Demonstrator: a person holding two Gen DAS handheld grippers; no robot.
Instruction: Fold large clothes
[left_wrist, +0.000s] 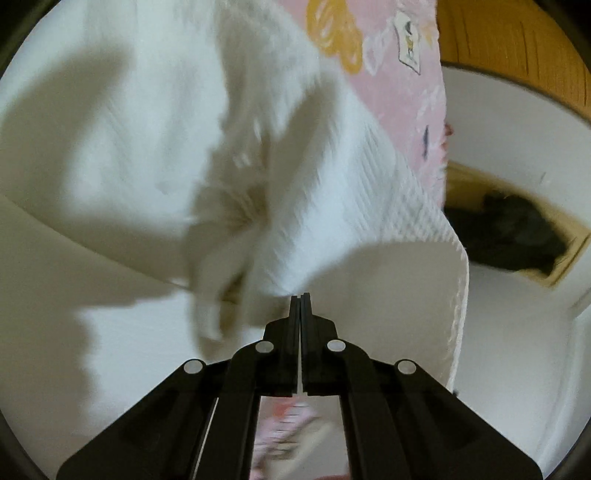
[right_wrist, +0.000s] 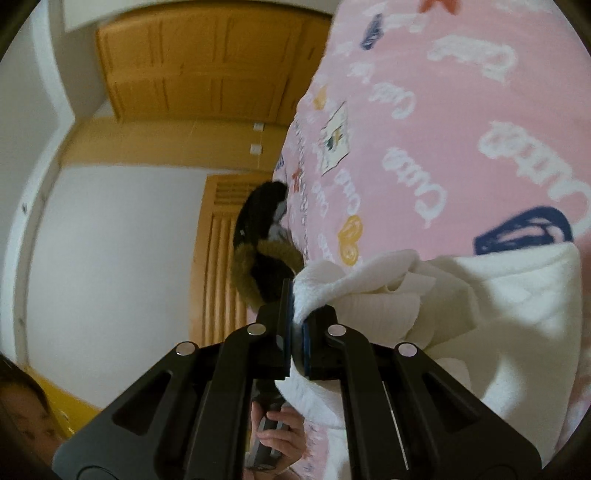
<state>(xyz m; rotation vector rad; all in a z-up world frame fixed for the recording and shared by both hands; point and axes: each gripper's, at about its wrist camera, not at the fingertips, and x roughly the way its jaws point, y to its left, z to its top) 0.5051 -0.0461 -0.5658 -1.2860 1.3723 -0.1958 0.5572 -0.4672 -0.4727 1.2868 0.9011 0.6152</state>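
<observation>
A large white ribbed garment (left_wrist: 184, 129) fills the left wrist view, bunched into folds. One fold narrows to a point right at my left gripper (left_wrist: 300, 295). Its jaws are pressed together on that thin edge. In the right wrist view the same white garment (right_wrist: 498, 314) hangs to the right. My right gripper (right_wrist: 297, 317) is shut on a thick wad of it between the blue pads. Behind the garment lies pink printed fabric (right_wrist: 443, 129), also seen as pink printed fabric (left_wrist: 399, 92) in the left wrist view.
A black fur-trimmed coat (right_wrist: 266, 258) hangs just beyond the right fingertips, and the same black coat (left_wrist: 509, 232) shows at the right in the left wrist view. A wooden door (right_wrist: 218, 258) and cupboards (right_wrist: 203, 62) stand behind. A hand (right_wrist: 277, 435) shows below the right gripper, and part of a person's head at lower left.
</observation>
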